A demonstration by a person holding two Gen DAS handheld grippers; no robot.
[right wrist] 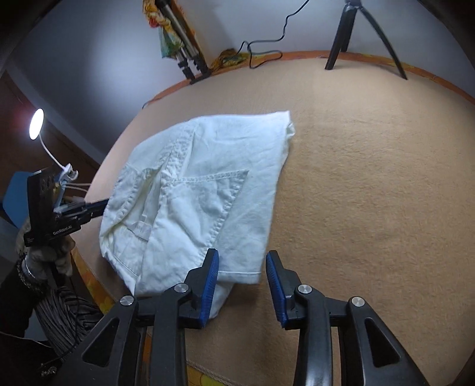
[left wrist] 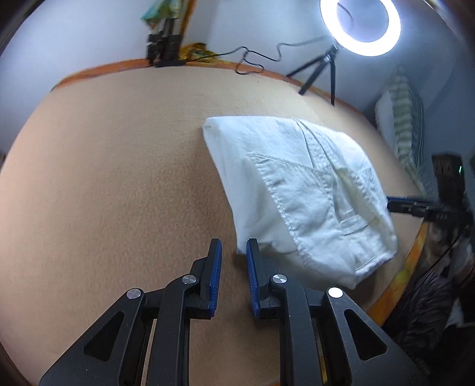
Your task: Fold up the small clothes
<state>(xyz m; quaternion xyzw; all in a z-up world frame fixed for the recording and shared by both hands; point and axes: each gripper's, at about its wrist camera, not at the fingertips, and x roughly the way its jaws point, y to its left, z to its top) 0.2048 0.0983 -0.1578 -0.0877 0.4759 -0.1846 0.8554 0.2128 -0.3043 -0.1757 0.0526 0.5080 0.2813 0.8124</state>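
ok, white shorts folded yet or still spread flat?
Folded. The white shorts lie doubled over on the tan blanket, a back pocket on top, with a lower layer sticking out beneath the near edge.

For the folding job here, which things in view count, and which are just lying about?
Part of the job:
white garment
left gripper
right gripper

Lying about:
ring light
tripod
cable
small lamp
striped pillow

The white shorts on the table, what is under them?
The white shorts lie folded on a tan cloth that covers the table. Only that cloth shows around them. Whatever is directly beneath the shorts, or between their folded layers, is covered.
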